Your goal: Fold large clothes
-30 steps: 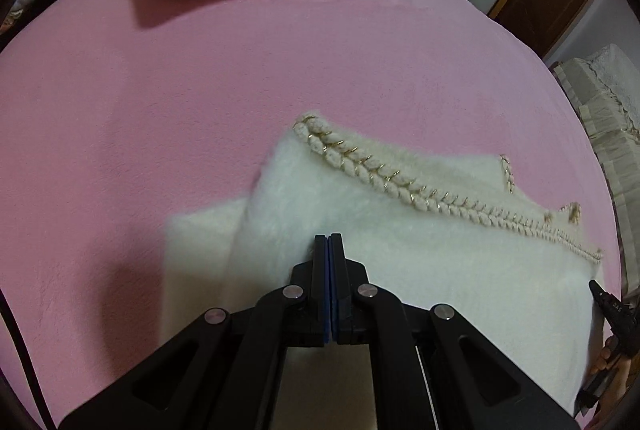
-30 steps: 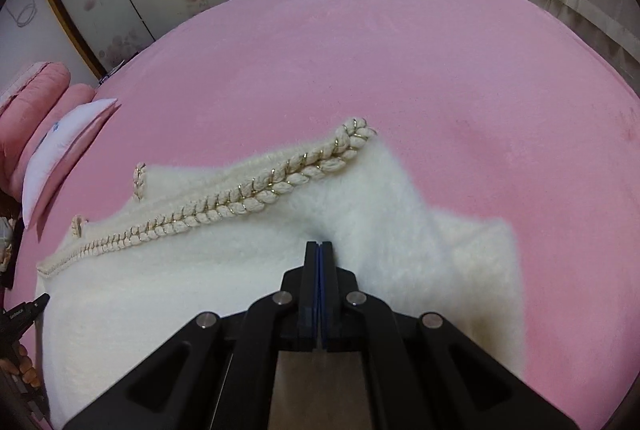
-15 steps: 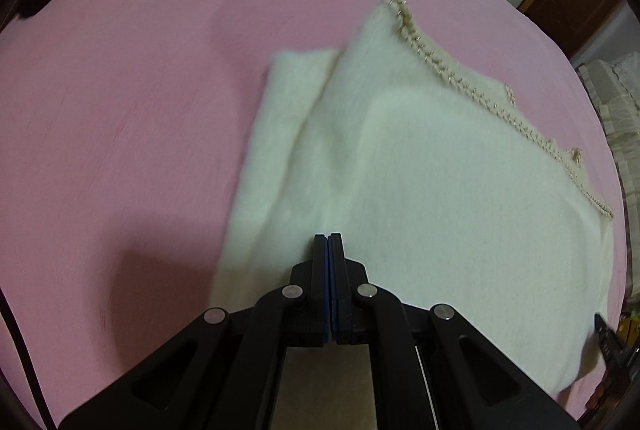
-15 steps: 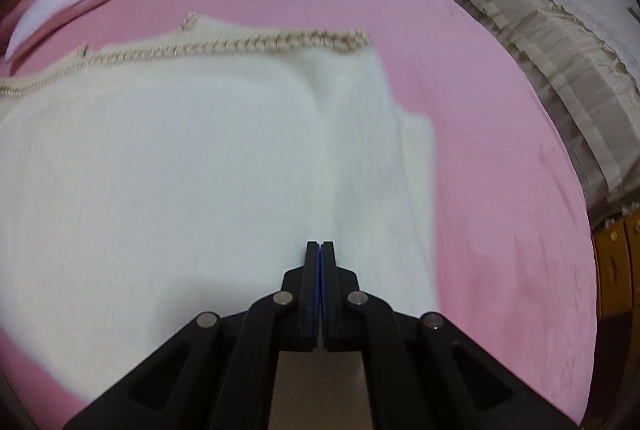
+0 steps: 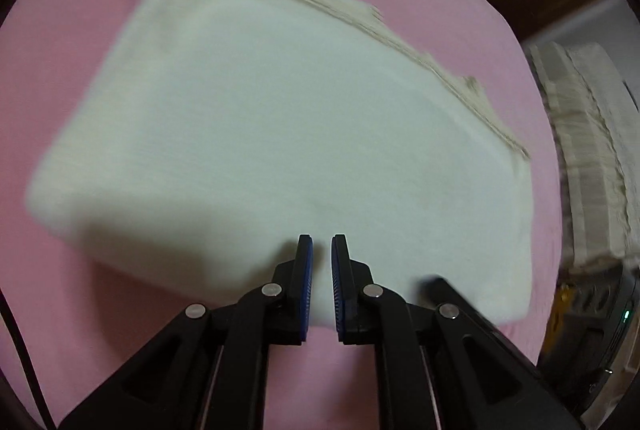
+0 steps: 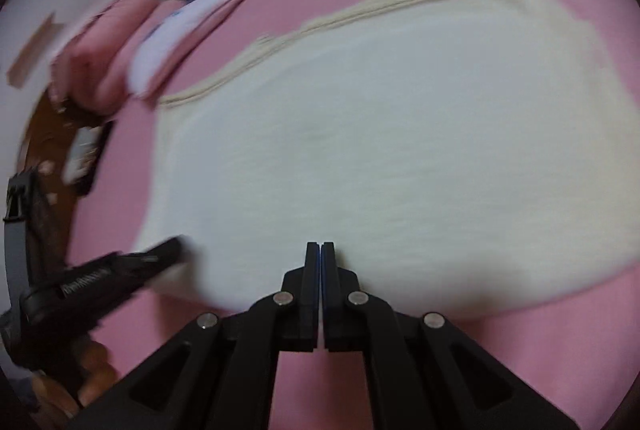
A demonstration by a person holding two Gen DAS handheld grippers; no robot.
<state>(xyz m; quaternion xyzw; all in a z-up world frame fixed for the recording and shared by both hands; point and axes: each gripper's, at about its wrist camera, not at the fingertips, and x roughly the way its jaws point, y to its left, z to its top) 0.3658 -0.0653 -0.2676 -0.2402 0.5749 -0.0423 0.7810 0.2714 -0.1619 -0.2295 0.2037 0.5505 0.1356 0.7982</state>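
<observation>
**A:** What am I looking at right now?

**B:** A cream-white fluffy garment [image 5: 280, 133] is lying folded on the pink bed [image 5: 80, 310]. It is filling most of both wrist views, and both pictures are blurring. A braided trim [image 5: 360, 17] is running along its far edge.

**A:** What is my left hand-held gripper [image 5: 321, 242] doing?

**B:** You are holding it over the near edge of the garment. Its jaws have just been opening and are standing slightly apart. Cloth is showing through the gap below them, but the pads are not pressing on it.

**A:** And my right hand-held gripper [image 6: 320, 248]?

**B:** You are keeping its jaws pressed together. It is also sitting over the near edge of the garment. I cannot tell whether any cloth is caught between the pads.

**A:** Anything else around?

**B:** A pale pillow [image 6: 180, 37] is lying at the far side of the bed, well apart from the garment. A cream ruffled bed skirt [image 5: 588, 157] is showing past the bed's edge in the left view.
</observation>
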